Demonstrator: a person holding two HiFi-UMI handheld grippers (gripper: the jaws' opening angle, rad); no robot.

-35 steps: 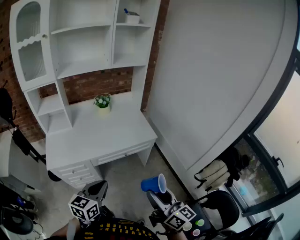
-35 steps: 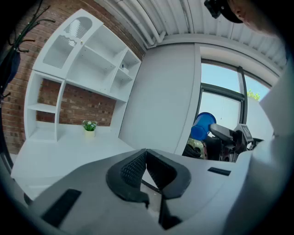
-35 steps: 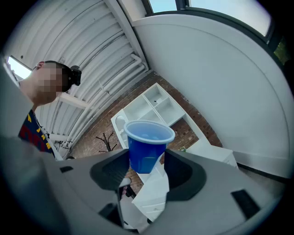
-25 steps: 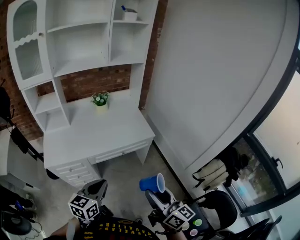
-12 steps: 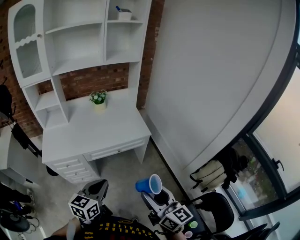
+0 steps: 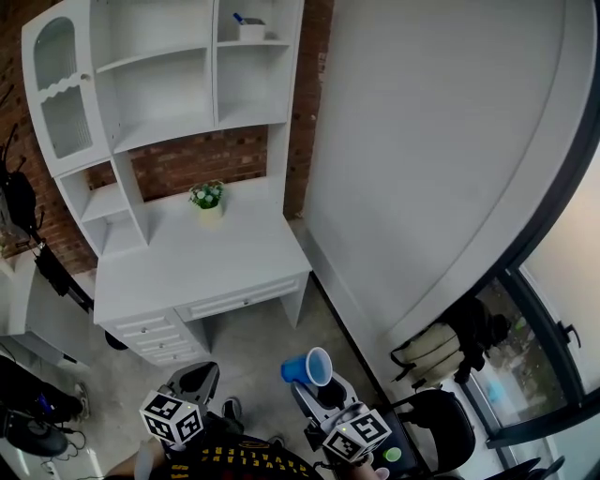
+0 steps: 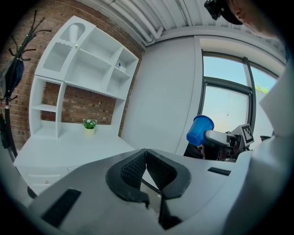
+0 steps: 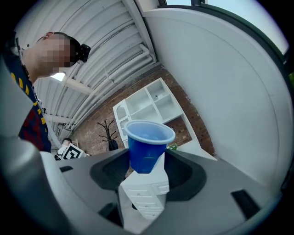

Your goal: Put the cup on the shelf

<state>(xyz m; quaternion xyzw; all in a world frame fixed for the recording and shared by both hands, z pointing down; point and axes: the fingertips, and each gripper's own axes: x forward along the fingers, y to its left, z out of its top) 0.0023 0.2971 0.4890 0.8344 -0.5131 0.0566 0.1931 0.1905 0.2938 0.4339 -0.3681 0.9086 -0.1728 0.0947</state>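
Your right gripper (image 6: pixel 317 384) has its jaws clamped on the blue cup (image 6: pixel 298 369) — low at 6 o'clock, well apart from the white shelf (image 6: pixel 159 131) at 11 o'clock above the counter (image 6: pixel 216 267). Your left gripper (image 6: pixel 192 380) has its jaws pressed together, empty.

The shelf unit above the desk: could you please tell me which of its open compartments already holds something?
The top right compartment: a small white container with something blue in it sits there, while the others look bare.
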